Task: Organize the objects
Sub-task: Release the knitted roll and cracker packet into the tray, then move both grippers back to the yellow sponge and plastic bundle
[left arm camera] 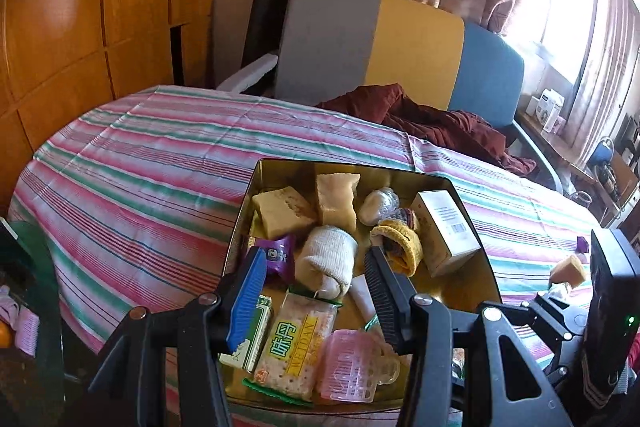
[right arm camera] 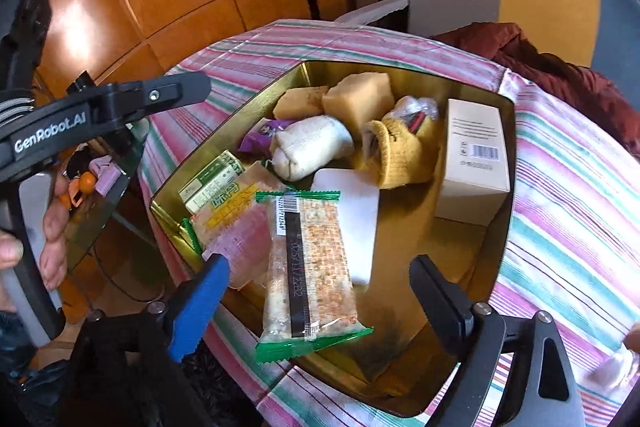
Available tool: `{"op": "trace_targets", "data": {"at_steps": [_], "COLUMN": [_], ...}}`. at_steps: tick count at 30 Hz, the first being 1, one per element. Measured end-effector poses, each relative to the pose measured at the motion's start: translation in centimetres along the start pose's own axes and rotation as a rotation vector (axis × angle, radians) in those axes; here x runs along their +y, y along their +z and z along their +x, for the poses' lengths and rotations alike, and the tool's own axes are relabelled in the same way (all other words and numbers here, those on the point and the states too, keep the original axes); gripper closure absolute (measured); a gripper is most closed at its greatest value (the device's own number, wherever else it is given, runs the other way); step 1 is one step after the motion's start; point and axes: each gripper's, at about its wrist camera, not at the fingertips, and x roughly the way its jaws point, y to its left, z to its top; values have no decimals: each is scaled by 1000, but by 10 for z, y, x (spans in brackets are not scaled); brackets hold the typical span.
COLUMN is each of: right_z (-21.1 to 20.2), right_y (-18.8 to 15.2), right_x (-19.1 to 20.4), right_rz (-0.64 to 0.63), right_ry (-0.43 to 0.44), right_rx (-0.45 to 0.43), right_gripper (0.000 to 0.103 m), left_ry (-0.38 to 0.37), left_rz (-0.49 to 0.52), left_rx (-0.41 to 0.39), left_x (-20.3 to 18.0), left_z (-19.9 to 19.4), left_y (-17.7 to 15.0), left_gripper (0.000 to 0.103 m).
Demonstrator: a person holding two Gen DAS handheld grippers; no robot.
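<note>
Over the gold tin (right arm camera: 508,131) on the striped-cloth table (right arm camera: 560,187), with the right tool (right arm camera: 319,261) spread wide and both pads clear of the green-edged cracker packet (right arm camera: 308,267), judge the drop as made and draw straight up and back, keeping the blue finger away from the packet's crimped near end. Leave the packet lying tilted between and just beyond the fingers, across a second cracker packet (right arm camera: 224,207) and a flat white pack (right arm camera: 360,195), inside the near wall; nudge only on signs of sliding toward the rim. Keep the wide spread for the next pick instead of closing early. Mind the crowding in the far half: rolled white sock (right arm camera: 308,147), yellow sock (right arm camera: 400,155), tall white box (right arm camera: 474,163), two sponge blocks (right arm camera: 360,99) against the back wall. Aim later pieces at the bare gold floor near the right corner. Look next beside the tin for a sponge piece (left arm camera: 568,269) and a small purple thing (left arm camera: 582,245) on the cloth, probably the remaining work. As for the left tool (left arm camera: 315,253): about half spread above the tin's near end, gripping nothing, touching nothing as far as can be told. Hold clear of the right one's path.
</note>
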Motion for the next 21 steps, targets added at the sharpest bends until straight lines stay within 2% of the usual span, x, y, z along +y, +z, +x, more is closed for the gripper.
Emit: {"op": "trace_targets", "data": {"at_steps": [10,21], "right_z": [-16,-42], "right_y": [4,2], "right_x": [-5,-28], "right_rz": [36,91], "right_ry": [-85,-167], "right_rx": [-55,-103], "right_gripper": [4,3], "left_ry": [29,-9], "left_rz": [45,115], "left_rx": [-10,-10], "left_x": [-14,-42], "left_z": [-13,-17], "left_y": [-11,-15], "left_gripper": [51,51]}}
